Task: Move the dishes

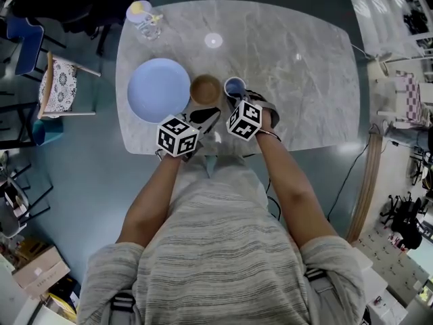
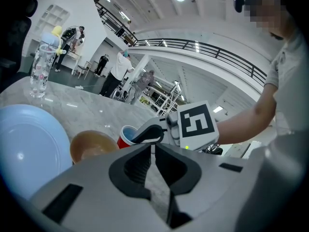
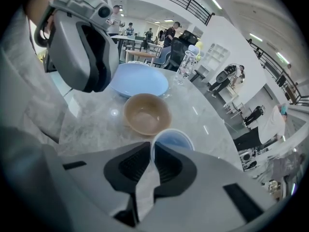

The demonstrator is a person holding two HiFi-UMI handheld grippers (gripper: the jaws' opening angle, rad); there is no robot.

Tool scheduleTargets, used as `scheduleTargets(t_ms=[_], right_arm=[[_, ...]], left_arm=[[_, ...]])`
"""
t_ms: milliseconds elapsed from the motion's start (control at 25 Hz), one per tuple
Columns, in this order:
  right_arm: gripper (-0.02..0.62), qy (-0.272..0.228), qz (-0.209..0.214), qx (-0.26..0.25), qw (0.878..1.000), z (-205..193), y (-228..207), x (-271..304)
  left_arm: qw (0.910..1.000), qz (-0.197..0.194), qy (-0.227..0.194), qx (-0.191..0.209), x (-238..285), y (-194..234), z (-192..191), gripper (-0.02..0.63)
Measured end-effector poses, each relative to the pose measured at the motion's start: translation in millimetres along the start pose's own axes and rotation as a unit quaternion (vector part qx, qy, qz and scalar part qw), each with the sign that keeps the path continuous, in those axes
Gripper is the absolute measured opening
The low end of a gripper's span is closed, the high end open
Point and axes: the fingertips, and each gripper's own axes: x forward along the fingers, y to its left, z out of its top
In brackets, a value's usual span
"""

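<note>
Three dishes stand in a row on the marble table (image 1: 298,80): a pale blue plate (image 1: 159,90) (image 2: 26,149) (image 3: 140,79), a brown bowl (image 1: 206,90) (image 2: 91,146) (image 3: 146,112), and a cup (image 1: 235,85) (image 2: 126,135) (image 3: 174,140) that is blue inside and red outside. My right gripper (image 1: 237,99) (image 3: 152,151) is shut on the near rim of the cup. My left gripper (image 1: 208,117) (image 2: 154,149) hovers just in front of the bowl, shut with nothing between its fingers.
A clear water bottle (image 1: 143,17) (image 2: 41,64) (image 3: 185,64) with a yellow top stands at the far left corner of the table. A chair (image 1: 61,87) with a patterned cushion sits left of the table. People stand in the distant background.
</note>
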Motion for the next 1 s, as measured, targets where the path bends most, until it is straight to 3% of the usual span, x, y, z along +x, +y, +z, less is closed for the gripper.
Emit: scheduleTargets(t_ms=[600,1000], right_arm=[[0.077,-0.013,-0.006,0.037,0.999,2,-2,-8],[0.087,-0.055,-0.003,0.140,0.989,10,-1,-19]], left_arm=[[1.0000,0.001,-0.008,0.001,-5,1,5,0.026],[1.0000,-0.003,-0.009,-0.001,-10,5,6,0.026]])
